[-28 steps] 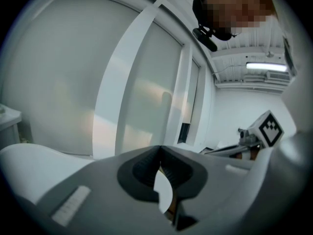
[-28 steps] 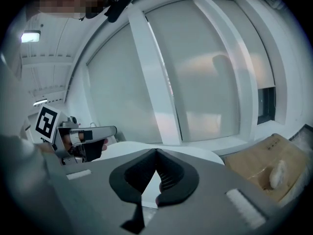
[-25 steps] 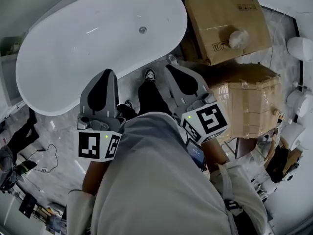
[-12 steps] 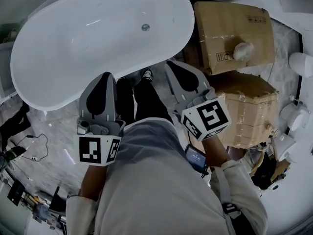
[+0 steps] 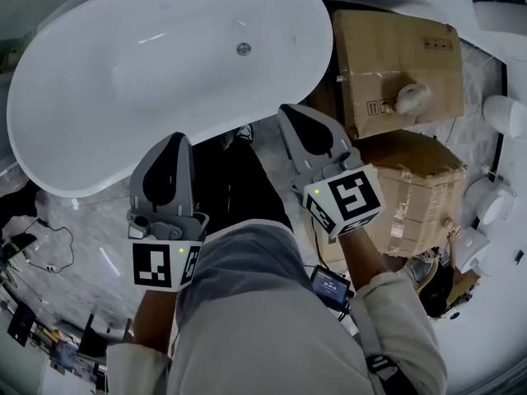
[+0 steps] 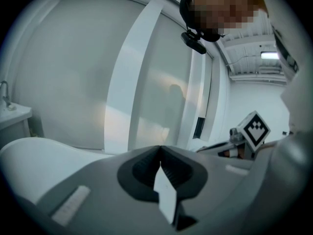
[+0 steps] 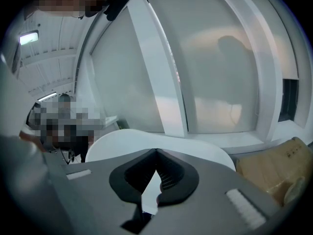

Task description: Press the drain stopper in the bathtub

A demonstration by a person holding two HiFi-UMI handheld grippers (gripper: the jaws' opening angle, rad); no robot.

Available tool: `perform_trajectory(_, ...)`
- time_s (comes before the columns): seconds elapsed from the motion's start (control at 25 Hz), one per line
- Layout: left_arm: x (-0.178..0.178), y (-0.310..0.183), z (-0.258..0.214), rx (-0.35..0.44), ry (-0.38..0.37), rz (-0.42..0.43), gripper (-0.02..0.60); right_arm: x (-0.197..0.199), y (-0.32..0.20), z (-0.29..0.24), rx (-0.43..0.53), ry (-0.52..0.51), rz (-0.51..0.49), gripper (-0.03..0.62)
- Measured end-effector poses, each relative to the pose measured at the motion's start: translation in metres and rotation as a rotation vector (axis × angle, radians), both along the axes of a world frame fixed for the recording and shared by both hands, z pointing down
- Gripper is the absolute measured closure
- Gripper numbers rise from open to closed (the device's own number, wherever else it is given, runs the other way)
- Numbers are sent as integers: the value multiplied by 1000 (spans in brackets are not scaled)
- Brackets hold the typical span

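Note:
The white oval bathtub [image 5: 148,72] fills the top of the head view, and its small round metal drain stopper [image 5: 244,48] sits on the tub floor toward the right end. My left gripper [image 5: 176,137] is held just outside the tub's near rim, jaws shut and empty. My right gripper [image 5: 289,109] is held beside the tub's right end, also shut on nothing, well short of the stopper. In the left gripper view the left gripper [image 6: 160,148] points over the tub's rim [image 6: 34,155]. The right gripper [image 7: 156,151] shows the rim [image 7: 146,138] just ahead.
Two cardboard boxes stand right of the tub, one at the back [image 5: 395,52] and one nearer [image 5: 416,188]. White fixtures [image 5: 504,113] line the right edge. Cables [image 5: 49,249] lie on the marble floor at left. Frosted glass panels [image 6: 73,67] rise behind the tub.
The tub has drawn nearer and lower in the head view as the person stepped toward it. The shoes are now almost hidden. Both grippers stay shut in much the same pose.

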State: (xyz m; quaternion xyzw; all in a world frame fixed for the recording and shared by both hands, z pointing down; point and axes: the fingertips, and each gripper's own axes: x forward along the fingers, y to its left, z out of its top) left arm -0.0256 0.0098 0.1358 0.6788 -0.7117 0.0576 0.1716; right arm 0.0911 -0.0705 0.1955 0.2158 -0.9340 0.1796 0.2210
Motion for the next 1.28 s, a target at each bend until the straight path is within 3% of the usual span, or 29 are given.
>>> perform_trajectory(0.88, -35, -36, 125, -83, 43, -27, 581, -40, -59, 164, -21, 134, -37, 595)
perform_trajectory(1.28, -47, -39, 178, -122, 43, 11, 581, -59, -75, 244, -63, 179, -29, 595)
